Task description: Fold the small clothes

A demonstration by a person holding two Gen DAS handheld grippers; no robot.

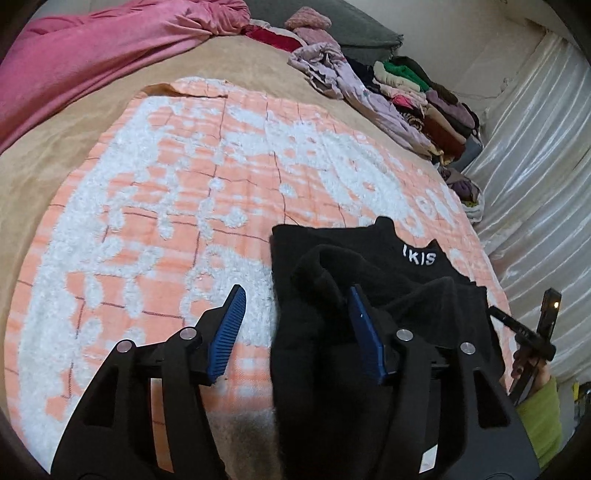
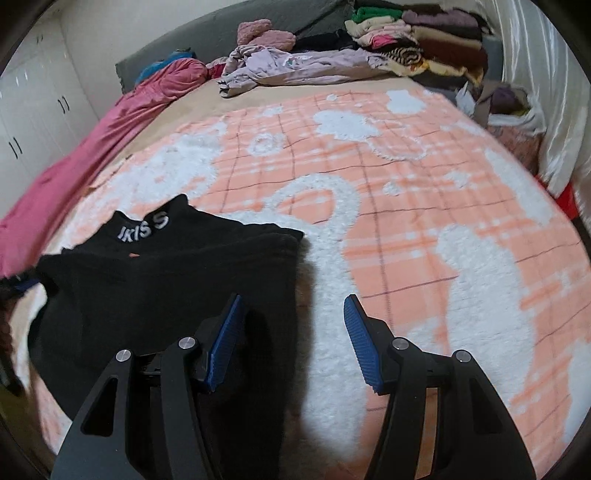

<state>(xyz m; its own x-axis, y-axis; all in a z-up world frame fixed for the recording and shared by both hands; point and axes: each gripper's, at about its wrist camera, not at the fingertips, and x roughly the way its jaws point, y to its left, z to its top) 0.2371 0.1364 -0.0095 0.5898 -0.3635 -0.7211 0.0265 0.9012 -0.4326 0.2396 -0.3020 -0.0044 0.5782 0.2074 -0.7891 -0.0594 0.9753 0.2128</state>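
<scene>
left wrist view: bed [image 1: 74, 177] covered by a tan sheet, with an orange-and-white fluffy checked blanket [image 1: 207, 177] spread flat over most of it. a pink quilt [image 1: 92, 51] was bunched along the far left edge. grey headboard [image 1: 354, 26] at the back, shiny white curtain [image 1: 535, 166] on the right. a crumpled lilac garment [image 1: 354, 81] and a stack of folded clothes [image 1: 424, 96] lay at the far right of the bed. the black garment [image 1: 332, 295], white lettering at its neck, lay on the blanket's near right part, bunched up in the middle. left gripper [image 1: 295, 328] low over it, blue fingers [image 1: 229, 332] apart, nothing clamped; the right-hand finger sat against the black fabric, the left-hand one over bare blanket. at the right edge, part of the other tool with a hand [image 1: 532, 365] and a green sleeve [image 1: 543, 413].

right wrist view: same blanket [image 2: 406, 184] filled the frame; white wardrobe doors [image 2: 33, 110] at the left, pink quilt [image 2: 74, 162] below them, curtain [image 2: 535, 92] on the right. lilac garment [image 2: 295, 66] and the stack [image 2: 424, 44] at the far end. black garment [image 2: 147, 277] lay at the near left. right gripper [image 2: 295, 339] had fingers [image 2: 362, 343] apart, empty; left-hand finger over the garment's edge, right-hand one over blanket.
</scene>
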